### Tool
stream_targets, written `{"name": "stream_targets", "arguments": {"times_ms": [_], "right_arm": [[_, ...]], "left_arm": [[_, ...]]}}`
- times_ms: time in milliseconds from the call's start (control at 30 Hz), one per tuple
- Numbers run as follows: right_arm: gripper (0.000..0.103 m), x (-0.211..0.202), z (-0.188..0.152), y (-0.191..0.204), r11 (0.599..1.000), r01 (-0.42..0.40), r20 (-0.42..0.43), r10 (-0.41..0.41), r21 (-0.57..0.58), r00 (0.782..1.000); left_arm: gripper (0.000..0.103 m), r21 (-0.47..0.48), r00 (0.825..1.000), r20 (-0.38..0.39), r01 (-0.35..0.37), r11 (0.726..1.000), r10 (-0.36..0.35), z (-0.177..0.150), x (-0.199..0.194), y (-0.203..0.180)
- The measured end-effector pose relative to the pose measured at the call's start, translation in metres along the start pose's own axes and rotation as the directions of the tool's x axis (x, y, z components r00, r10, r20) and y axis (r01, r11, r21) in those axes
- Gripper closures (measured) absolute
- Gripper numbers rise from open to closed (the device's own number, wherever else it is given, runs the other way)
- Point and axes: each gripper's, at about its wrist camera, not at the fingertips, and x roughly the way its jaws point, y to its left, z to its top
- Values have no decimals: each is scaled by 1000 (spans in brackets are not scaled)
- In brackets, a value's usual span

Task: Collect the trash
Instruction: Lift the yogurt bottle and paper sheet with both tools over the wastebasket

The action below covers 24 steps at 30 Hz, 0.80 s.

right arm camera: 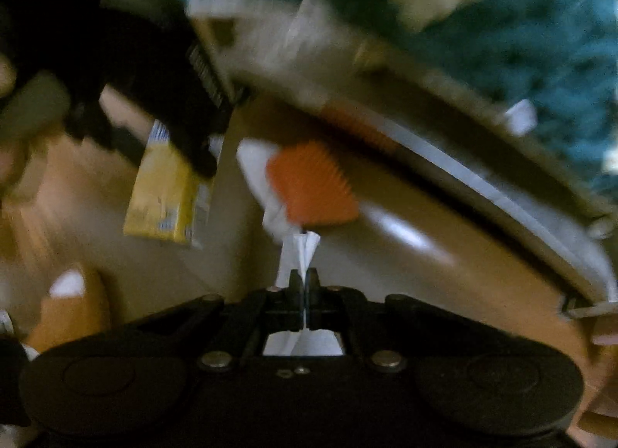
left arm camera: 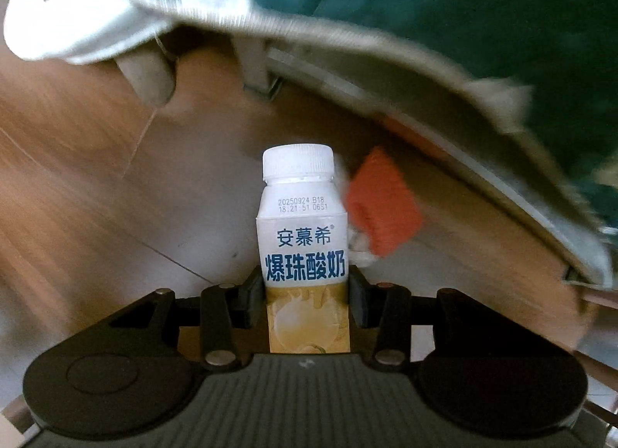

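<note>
Left wrist view: left gripper (left arm camera: 307, 289) clamped on a yogurt bottle (left arm camera: 303, 239), white cap up, above the wood floor (left arm camera: 77, 177). An orange scrap (left arm camera: 380, 204) lies beyond. Right wrist view, blurred: right gripper (right arm camera: 304, 280) closed, pinching white paper (right arm camera: 303, 251); only here, the bottle's yellow base (right arm camera: 166, 197) shows at upper left

Smooth plastic bottle (left arm camera: 303, 224), glossy wood floor (left arm camera: 77, 177), ribbed orange piece (right arm camera: 311, 185).
</note>
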Motion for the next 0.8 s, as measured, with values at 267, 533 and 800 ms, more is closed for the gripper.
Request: {"name": "stream_targets", "arguments": {"times_ms": [267,533,800], "right_arm": [[101,-125,19,-11,997,13,185,-26,70,982],[101,-239,18,1,997,11,337,-36,77,941],[101,-346,28,6,998,49,491,-65,45,869]], "left_arm": [[60,62,989,133,56,997,-64,-39,-111,-10],[60,134,953,267,109,985,-142,-81,-222,-14],[60,219,885,407,146,965,-227,-108,-328,-26]]}}
